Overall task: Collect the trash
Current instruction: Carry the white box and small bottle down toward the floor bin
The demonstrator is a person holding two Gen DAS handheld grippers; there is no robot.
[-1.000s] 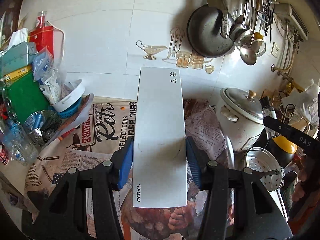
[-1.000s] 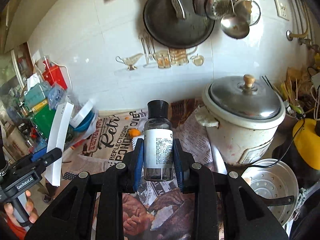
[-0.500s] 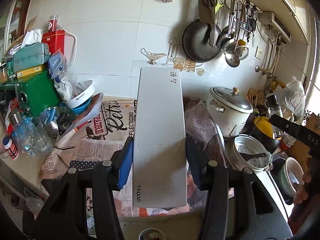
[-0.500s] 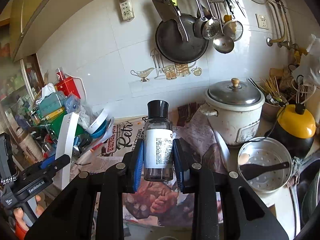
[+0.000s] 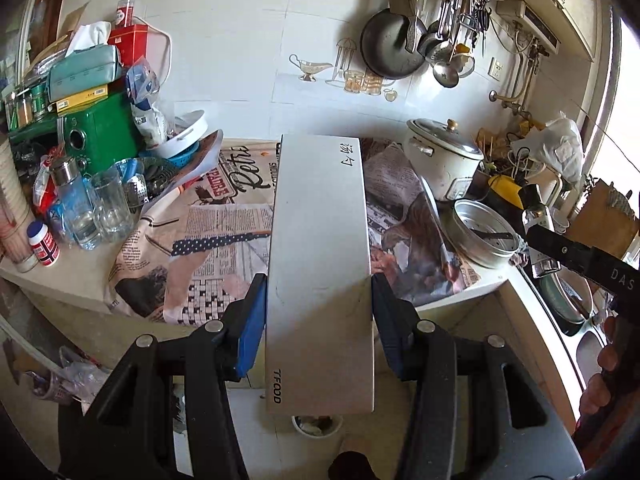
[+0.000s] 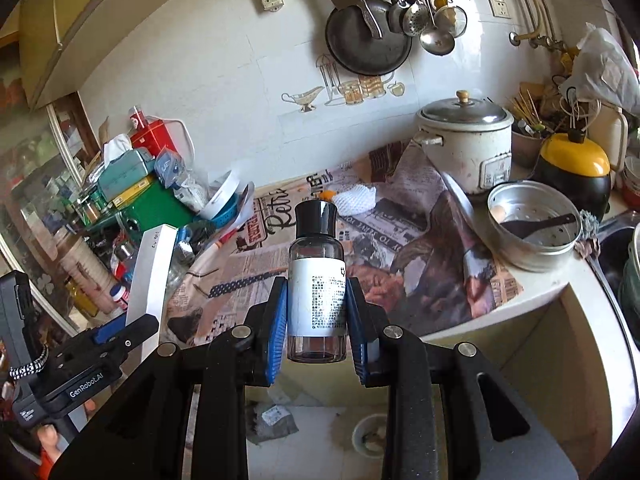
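The left gripper (image 5: 318, 320) clamps a flat white carton (image 5: 320, 264) pointing away; the right gripper (image 6: 316, 320) grips an upright clear glass bottle (image 6: 317, 280).

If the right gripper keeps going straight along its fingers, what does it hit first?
Probably the newspaper covering the counter: the right gripper, shut on the small bottle, aims there from beyond the counter edge. Nothing shows in between, though fisheye depth is uncertain.
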